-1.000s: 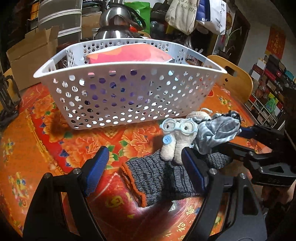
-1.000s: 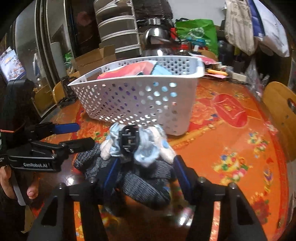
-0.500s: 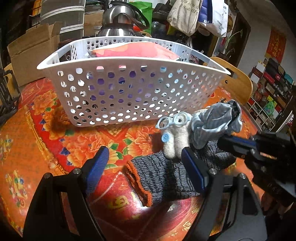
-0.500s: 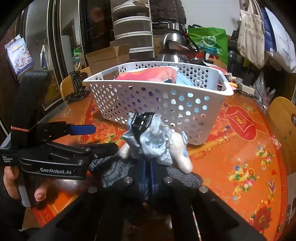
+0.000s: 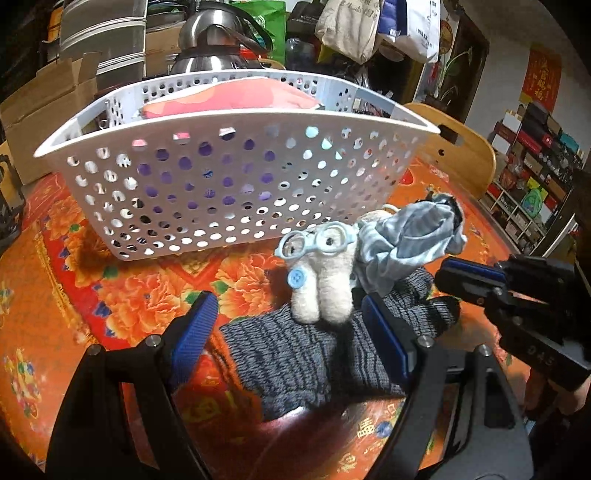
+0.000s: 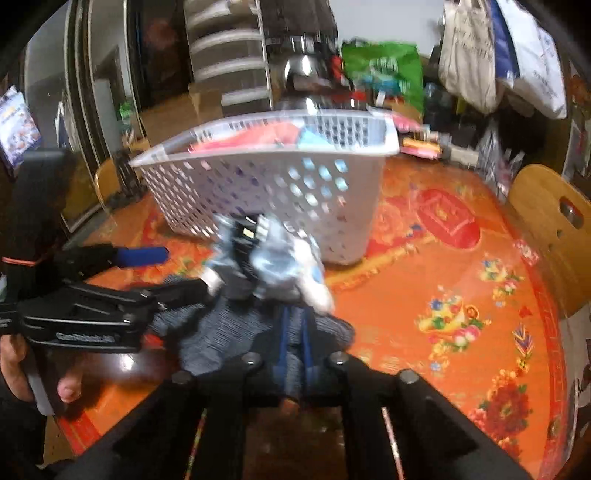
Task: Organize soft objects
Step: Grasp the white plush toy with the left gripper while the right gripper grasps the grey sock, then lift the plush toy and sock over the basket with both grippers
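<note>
Your right gripper (image 6: pixel 293 332) has just clamped: a second ago its blue-padded jaws stood apart around the small cream plush toy with pale blue goggles and a grey-blue satin wrap (image 5: pixel 332 273); now they are pinched nearly together, with the toy's lower part caught between them. In the left wrist view the toy now stands upright on the dark grey ribbed knitted sock with an orange cuff (image 5: pixel 306 354), no longer slumped against it, so the grip looks to have taken and the toy seems ready to lift. The right wrist view is smeared, so you cannot tell how much fabric the pads really hold.

Your left gripper (image 5: pixel 284 332) is unchanged, its jaws released and wide, straddling the sock without touching it. That sock is likely its own pick.

The white perforated plastic basket (image 5: pixel 229 125) sits just behind the toy, upright, already holding a flat pink-red cushion (image 5: pixel 236 98) and something pale blue at its far side. Judging by this, the toy goes over the near rim next; a loose wrap may snag on it.

All this rests on a round table under a glossy orange-red floral cloth (image 6: pixel 443 288), with a wooden chair back (image 6: pixel 554 229) beyond its edge. Behind the basket the room is crowded: a steel kettle (image 5: pixel 218 40), cardboard boxes (image 5: pixel 40 107), hanging tote bags (image 5: pixel 354 29) and a packed shelf (image 5: pixel 532 173).
</note>
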Available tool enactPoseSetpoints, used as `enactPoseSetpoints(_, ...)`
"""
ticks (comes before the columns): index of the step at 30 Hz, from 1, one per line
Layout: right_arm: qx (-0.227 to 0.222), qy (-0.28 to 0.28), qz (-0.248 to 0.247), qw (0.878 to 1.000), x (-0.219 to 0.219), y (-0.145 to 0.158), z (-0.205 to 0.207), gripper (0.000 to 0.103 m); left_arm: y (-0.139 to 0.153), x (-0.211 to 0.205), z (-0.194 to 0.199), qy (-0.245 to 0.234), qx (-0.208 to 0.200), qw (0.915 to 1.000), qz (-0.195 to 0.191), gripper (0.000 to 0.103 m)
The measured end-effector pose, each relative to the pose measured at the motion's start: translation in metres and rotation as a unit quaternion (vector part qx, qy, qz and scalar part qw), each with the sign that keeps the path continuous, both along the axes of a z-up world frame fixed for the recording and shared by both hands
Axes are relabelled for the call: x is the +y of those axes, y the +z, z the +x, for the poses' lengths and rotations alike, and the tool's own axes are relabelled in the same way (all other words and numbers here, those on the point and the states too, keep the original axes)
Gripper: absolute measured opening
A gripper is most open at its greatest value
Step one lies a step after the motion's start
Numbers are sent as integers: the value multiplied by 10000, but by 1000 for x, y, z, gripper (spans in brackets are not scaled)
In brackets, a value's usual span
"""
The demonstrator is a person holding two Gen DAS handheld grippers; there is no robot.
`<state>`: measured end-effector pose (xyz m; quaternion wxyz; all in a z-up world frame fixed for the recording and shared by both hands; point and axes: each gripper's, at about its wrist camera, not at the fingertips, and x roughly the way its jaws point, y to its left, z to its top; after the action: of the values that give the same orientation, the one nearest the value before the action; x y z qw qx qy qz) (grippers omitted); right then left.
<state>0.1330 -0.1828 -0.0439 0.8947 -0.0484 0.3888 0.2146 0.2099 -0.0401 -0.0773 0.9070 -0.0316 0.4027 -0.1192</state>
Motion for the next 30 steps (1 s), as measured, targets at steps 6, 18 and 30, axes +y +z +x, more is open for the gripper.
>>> enactPoseSetpoints(6, 225, 176, -53, 9996, -2, -12, 23, 30, -9, -13, 13, 0, 162, 9997, 161, 79)
enactPoseSetpoints(18, 268, 356, -84, 9990, 10, -20, 38, 22, -16, -18, 36, -25, 232, 9995, 203, 40)
enactPoseSetpoints(30, -224, 337, -265, 9988, 22, 5, 10, 10, 3, -20, 16, -159, -294, 9994, 120, 25)
